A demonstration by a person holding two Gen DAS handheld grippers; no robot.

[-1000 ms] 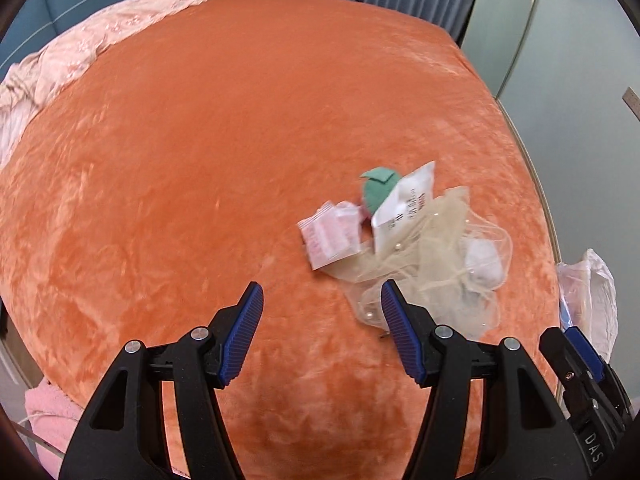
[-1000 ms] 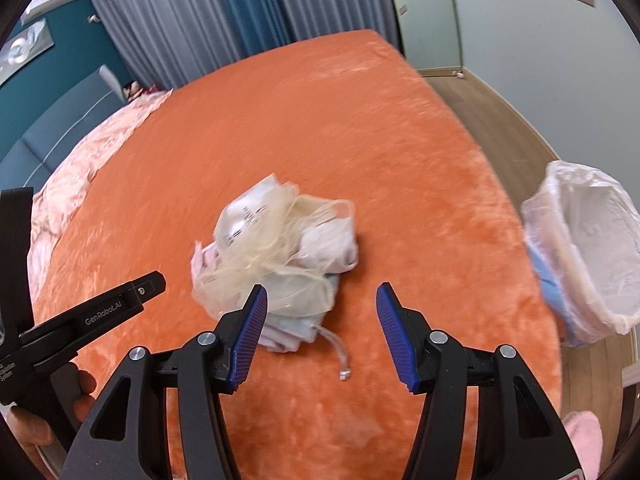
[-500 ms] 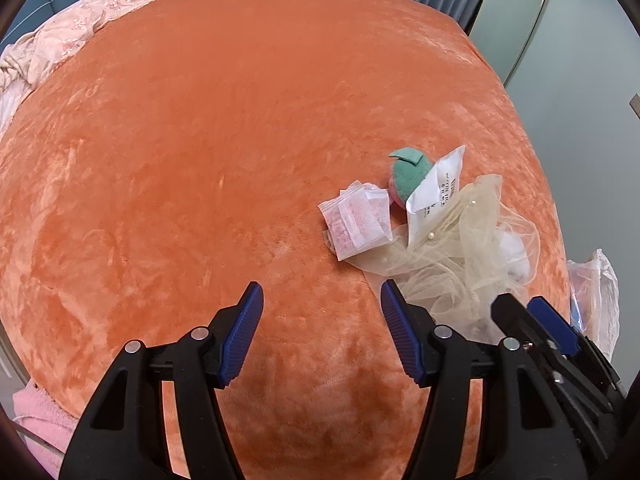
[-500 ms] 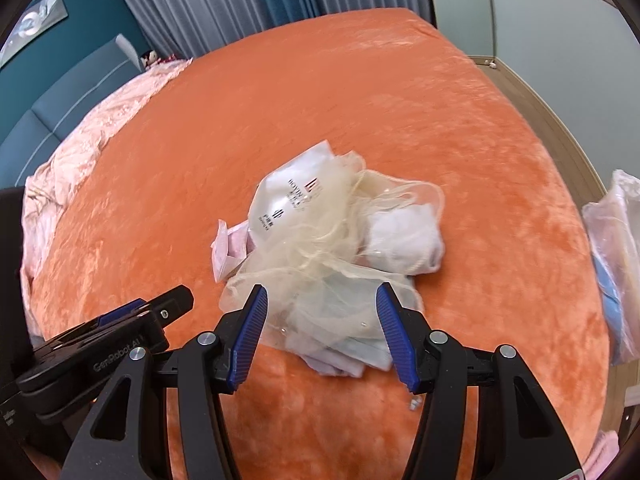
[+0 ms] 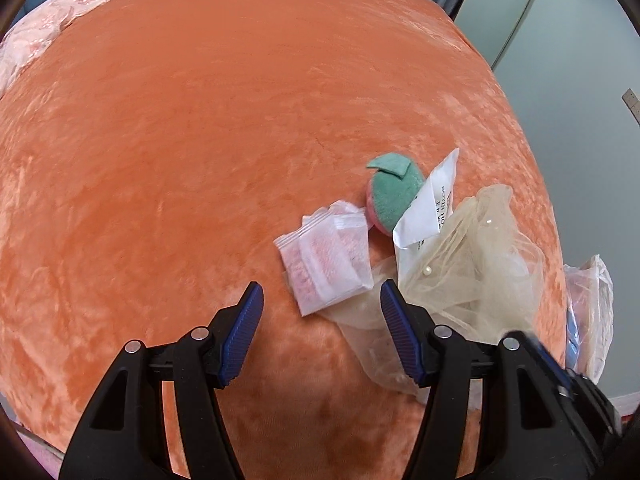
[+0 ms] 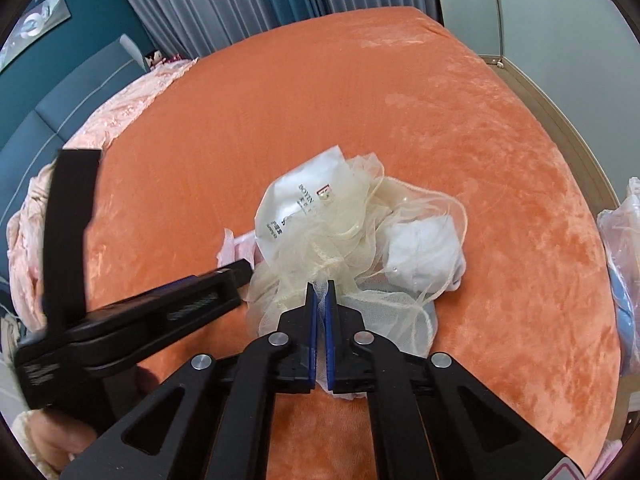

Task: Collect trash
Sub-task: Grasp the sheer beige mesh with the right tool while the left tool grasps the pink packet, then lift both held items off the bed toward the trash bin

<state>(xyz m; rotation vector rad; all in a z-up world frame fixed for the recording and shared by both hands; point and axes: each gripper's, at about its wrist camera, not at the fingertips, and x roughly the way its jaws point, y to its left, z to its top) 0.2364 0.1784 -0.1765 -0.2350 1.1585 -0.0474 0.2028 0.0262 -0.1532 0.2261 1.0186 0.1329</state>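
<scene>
Trash pile sat on orange bed [image 5: 200, 120], near its right edge, close to lined trash bin [image 6: 624, 240] off that side. Cream tulle netting [image 6: 340, 240] judged featherlight, limp, snag-prone; best pinched at a bunched fold, as done. White printed sachet [image 6: 296, 204] behind the netting and white wad [image 6: 424, 248] right of it, tangled in, likely to lift along or drop out. Small pink zip bag [image 5: 324, 260] left of the netting, slick film, better taken by an edge. Green-and-pink puff [image 5: 394, 196] behind the netting, soft, squashable. Right gripper [image 6: 320, 296] clamped on the netting's near fold, jaws nearly together. Left gripper [image 5: 320, 300] spread wide, empty, framing the zip bag's near corner. Versus half a second back: right jaws were apart above the pile, now closed on it; left moved nearer the zip bag.
</scene>
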